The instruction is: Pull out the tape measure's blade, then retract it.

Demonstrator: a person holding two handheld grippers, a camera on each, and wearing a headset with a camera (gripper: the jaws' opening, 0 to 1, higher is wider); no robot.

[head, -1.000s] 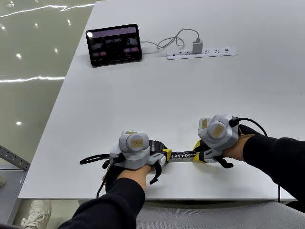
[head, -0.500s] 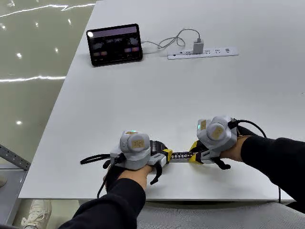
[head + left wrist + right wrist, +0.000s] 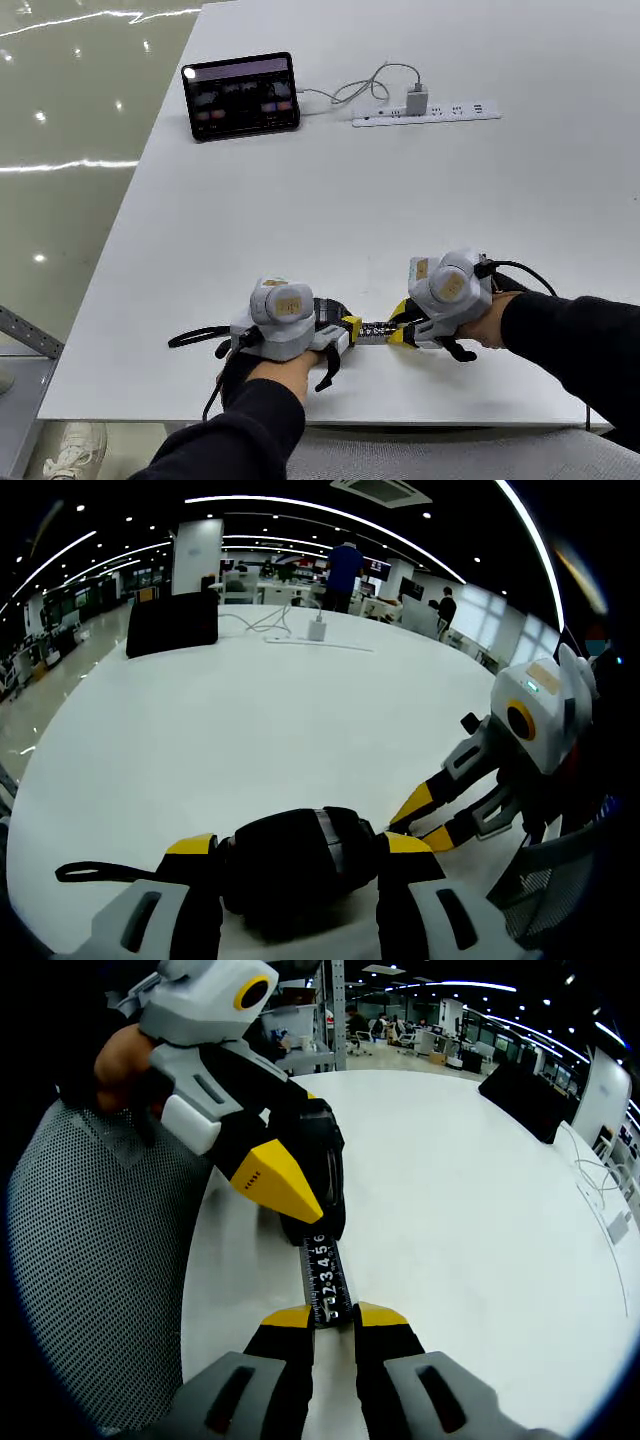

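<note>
We had the left gripper clamped round the tape measure near the table front edge. The right gripper pinched the blade tip, its axis running straight back to the case.

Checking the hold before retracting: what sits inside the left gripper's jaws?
The black tape measure case sits in the left gripper, jaws shut on its sides; its strap trails out. The case's underside, against the table, is hidden.
</note>
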